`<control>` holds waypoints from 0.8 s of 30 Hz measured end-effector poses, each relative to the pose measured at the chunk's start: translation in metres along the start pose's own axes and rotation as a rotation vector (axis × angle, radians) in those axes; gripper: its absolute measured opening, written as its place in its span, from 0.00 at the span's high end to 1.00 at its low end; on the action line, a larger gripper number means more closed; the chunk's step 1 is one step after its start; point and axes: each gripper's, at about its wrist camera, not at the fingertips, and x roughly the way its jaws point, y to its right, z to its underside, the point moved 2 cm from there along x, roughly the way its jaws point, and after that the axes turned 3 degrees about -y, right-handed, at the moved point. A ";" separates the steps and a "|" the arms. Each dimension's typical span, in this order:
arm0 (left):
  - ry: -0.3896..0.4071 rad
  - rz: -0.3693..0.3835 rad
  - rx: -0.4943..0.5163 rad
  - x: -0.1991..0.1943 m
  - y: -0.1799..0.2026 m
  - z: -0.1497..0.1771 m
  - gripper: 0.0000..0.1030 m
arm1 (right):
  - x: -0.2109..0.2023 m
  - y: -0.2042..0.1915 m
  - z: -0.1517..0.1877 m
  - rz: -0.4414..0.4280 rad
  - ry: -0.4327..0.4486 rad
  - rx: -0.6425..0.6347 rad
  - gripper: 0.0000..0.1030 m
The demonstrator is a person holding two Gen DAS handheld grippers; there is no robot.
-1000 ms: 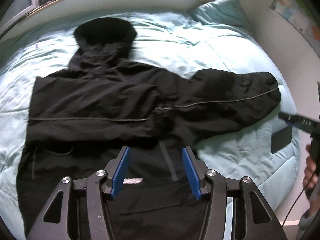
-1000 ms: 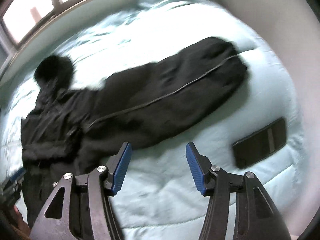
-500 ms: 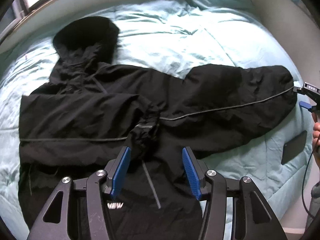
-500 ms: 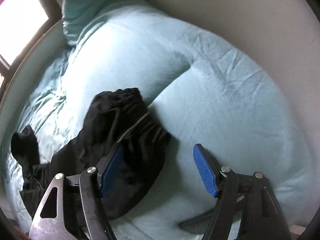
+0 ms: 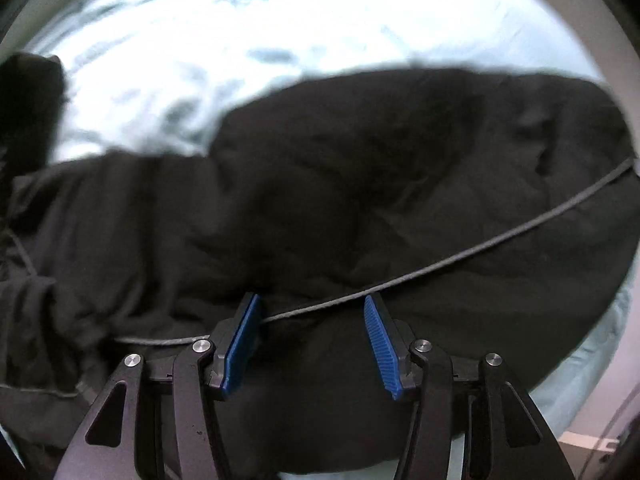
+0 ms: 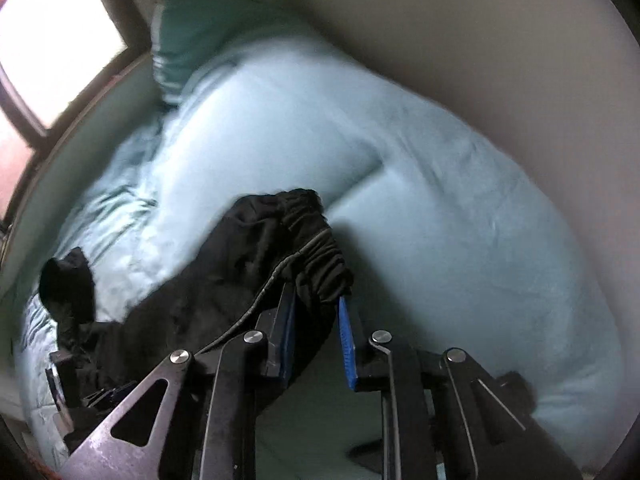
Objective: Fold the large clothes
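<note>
A black hooded jacket [image 5: 360, 184] lies spread on a light blue bed. Its right sleeve, with a thin grey piping line [image 5: 480, 248], fills the left wrist view. My left gripper [image 5: 312, 320] is open and hovers low over that sleeve near the piping. In the right wrist view the sleeve's gathered cuff [image 6: 320, 256] sits between the blue pads of my right gripper [image 6: 318, 304], whose jaws have closed most of the way onto it. The hood [image 6: 66, 280] lies at the far left.
The bed's light blue duvet [image 6: 440, 200] runs along a pale wall [image 6: 480, 40] on the right. A teal pillow [image 6: 208, 24] lies at the head, under a bright window [image 6: 52, 48]. My left gripper's black frame shows at the lower left of the right wrist view [image 6: 72, 376].
My left gripper moved forward and right, down close over the sleeve. My right gripper reached the cuff and closed from wide open onto it.
</note>
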 end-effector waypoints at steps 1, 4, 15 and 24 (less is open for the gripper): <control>-0.021 -0.010 0.002 0.010 0.001 -0.002 0.46 | 0.014 0.005 0.004 0.028 -0.037 0.016 0.81; -0.027 -0.004 0.009 0.018 0.001 -0.002 0.46 | 0.032 0.005 0.006 0.063 -0.054 0.018 0.81; 0.125 0.067 -0.075 -0.065 -0.064 0.049 0.45 | -0.027 -0.074 0.015 -0.096 -0.004 -0.098 0.81; 0.241 -0.008 -0.201 -0.133 -0.167 0.119 0.46 | -0.047 -0.226 0.073 -0.236 -0.032 -0.322 0.82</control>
